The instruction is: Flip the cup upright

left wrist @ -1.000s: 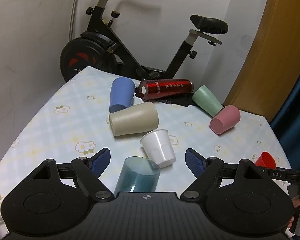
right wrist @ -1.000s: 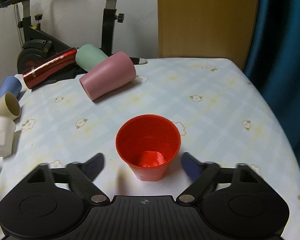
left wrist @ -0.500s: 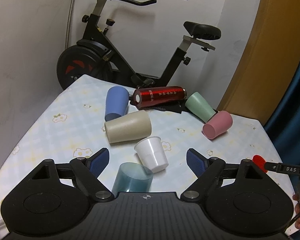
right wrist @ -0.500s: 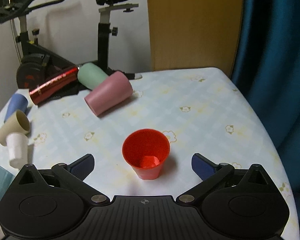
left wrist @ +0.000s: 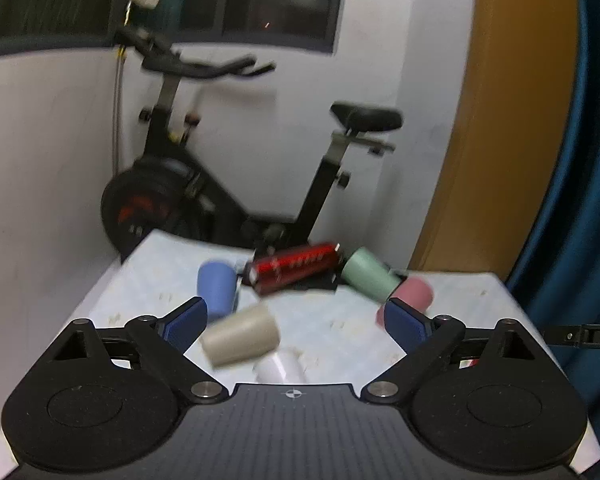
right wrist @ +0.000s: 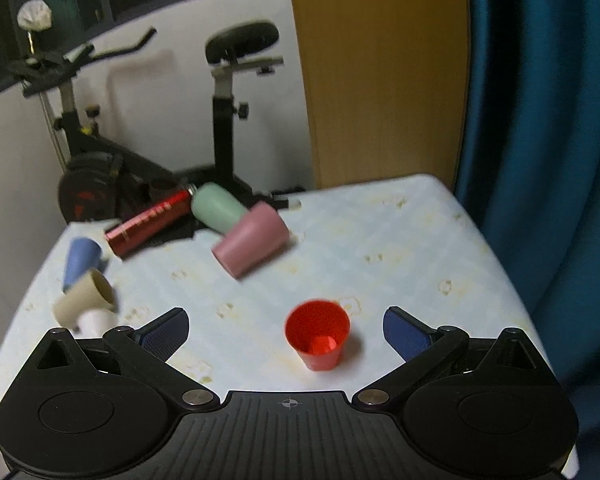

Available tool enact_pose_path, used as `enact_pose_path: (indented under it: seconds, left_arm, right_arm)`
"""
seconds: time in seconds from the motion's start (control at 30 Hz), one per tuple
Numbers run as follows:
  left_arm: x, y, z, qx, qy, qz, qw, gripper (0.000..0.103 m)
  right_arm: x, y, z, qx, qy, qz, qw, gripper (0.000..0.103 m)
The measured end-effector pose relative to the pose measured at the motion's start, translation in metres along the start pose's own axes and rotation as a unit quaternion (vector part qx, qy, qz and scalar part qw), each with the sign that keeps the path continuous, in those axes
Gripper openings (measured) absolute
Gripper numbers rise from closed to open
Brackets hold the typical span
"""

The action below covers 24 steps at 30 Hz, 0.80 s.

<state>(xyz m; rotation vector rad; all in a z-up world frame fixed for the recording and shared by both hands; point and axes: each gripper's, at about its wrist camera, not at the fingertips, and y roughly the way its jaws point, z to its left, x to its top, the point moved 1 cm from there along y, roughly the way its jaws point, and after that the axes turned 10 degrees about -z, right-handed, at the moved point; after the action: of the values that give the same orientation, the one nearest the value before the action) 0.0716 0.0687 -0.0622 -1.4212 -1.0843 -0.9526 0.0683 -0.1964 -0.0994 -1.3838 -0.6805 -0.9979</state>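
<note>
A red cup (right wrist: 318, 334) stands upright on the table in the right wrist view. My right gripper (right wrist: 286, 330) is open and empty, raised above and behind it. My left gripper (left wrist: 296, 318) is open and empty, held high over the near table. Lying on their sides are a beige cup (left wrist: 242, 336) (right wrist: 85, 298), a blue cup (left wrist: 217, 290) (right wrist: 80, 262), a green cup (left wrist: 370, 280) (right wrist: 217, 212), a pink cup (left wrist: 414, 296) (right wrist: 252, 240) and a white cup (left wrist: 280, 368) (right wrist: 96, 320). The teal cup is out of view.
A red metal bottle (left wrist: 296, 268) (right wrist: 152, 224) lies at the table's (right wrist: 400, 248) far side on a dark cloth. An exercise bike (left wrist: 204, 200) stands behind the table. A blue curtain (right wrist: 540, 120) hangs on the right.
Both grippers have pulled up and back from the table, so the cups look smaller and farther. The teal cup has dropped out of the left view. The red cup stays upright.
</note>
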Motion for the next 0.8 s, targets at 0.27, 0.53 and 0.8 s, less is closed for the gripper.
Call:
enact_pose_path:
  seconds: [0.27, 0.53, 0.8]
  left_arm:
    - [0.035, -0.032, -0.029, -0.01, 0.03, -0.079, 0.9964, 0.103]
    - [0.041, -0.047, -0.046, -0.032, 0.032, -0.117, 0.9922, 0.103]
    - [0.037, -0.051, -0.047, -0.032, 0.039, -0.123, 0.9911, 0.103]
  right_arm:
    - [0.038, -0.058, 0.011, -0.011, -0.016, -0.068, 0.997, 0.103]
    - [0.052, -0.091, 0.014, -0.01, -0.025, -0.108, 0.994, 0.103]
    - [0.053, -0.101, 0.017, -0.01, -0.032, -0.122, 0.992, 0.103]
